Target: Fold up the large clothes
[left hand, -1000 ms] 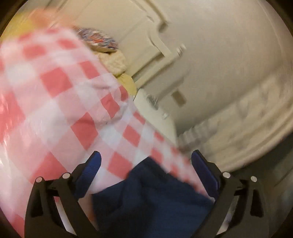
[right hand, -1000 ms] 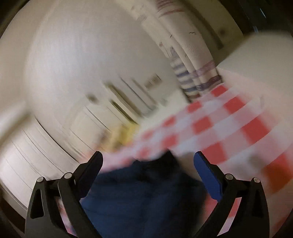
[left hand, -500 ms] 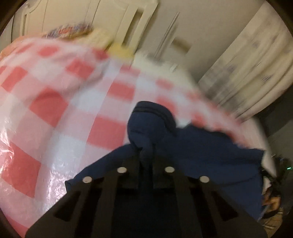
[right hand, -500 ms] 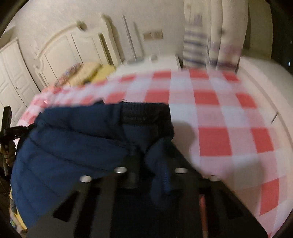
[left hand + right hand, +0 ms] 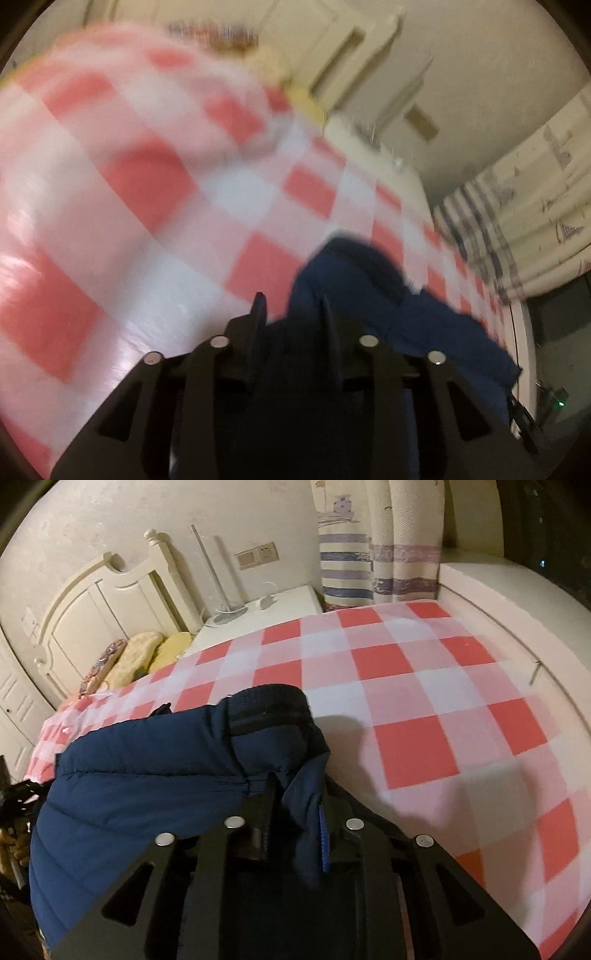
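Note:
A navy blue padded jacket (image 5: 147, 782) hangs stretched between my two grippers above a bed with a red and white checked cover (image 5: 424, 701). My right gripper (image 5: 295, 805) is shut on one end of the jacket near its dark ribbed collar (image 5: 273, 705). My left gripper (image 5: 291, 314) is shut on the other end of the jacket (image 5: 354, 280), which bunches up between the fingers. The left wrist view is blurred by motion.
A cream headboard (image 5: 110, 602) and pillows (image 5: 147, 653) stand at the bed's far end. A white bedside table (image 5: 266, 609) with a lamp stand sits next to striped curtains (image 5: 369, 561). A cream ledge (image 5: 517, 609) runs along the bed's right side.
Both grippers went from open a second ago to shut on the jacket. Since then they have lifted the jacket and spread it over the bed.

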